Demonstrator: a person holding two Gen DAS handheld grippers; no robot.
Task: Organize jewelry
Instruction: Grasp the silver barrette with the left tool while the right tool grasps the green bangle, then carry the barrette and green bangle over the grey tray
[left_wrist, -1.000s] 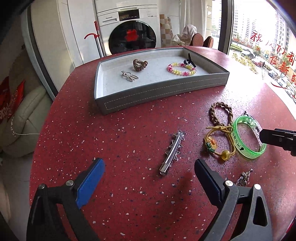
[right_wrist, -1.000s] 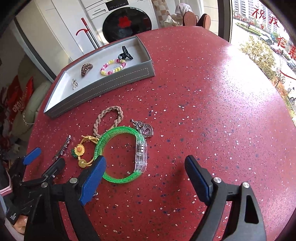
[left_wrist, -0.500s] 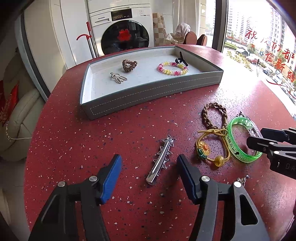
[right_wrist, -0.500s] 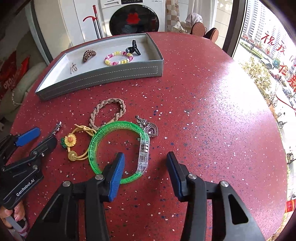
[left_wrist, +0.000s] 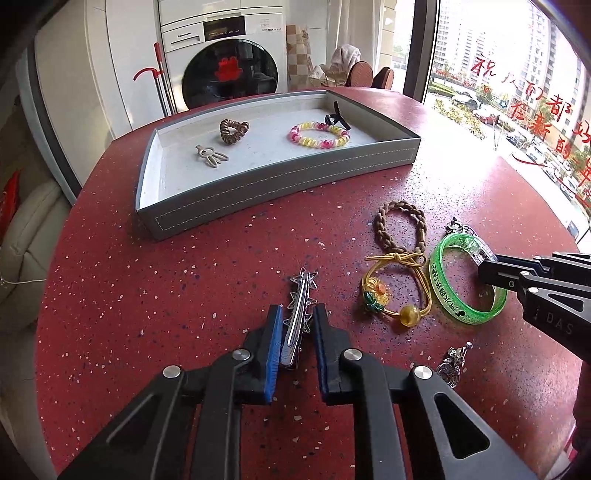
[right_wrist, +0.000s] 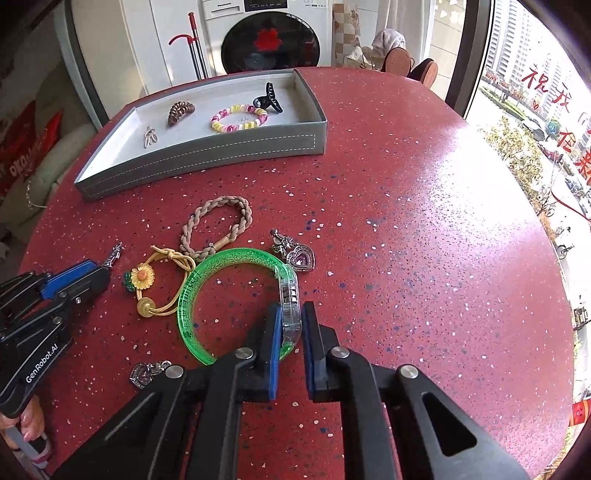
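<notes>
Pick-up step: left tool (left_wrist: 297, 325) nipped onto the silver star-studded hair clip (left_wrist: 300, 310), right tool (right_wrist: 289, 325) onto the green glittery plastic bangle (right_wrist: 236, 295) at lower centre — next, I judge, lifting both to the grey stitched tray (left_wrist: 280, 184) at upper centre.

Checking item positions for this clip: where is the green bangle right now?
The green bangle lies on the red table, its clear clasp between the right gripper's fingers, with the yellow flower hair tie on its left.
</notes>
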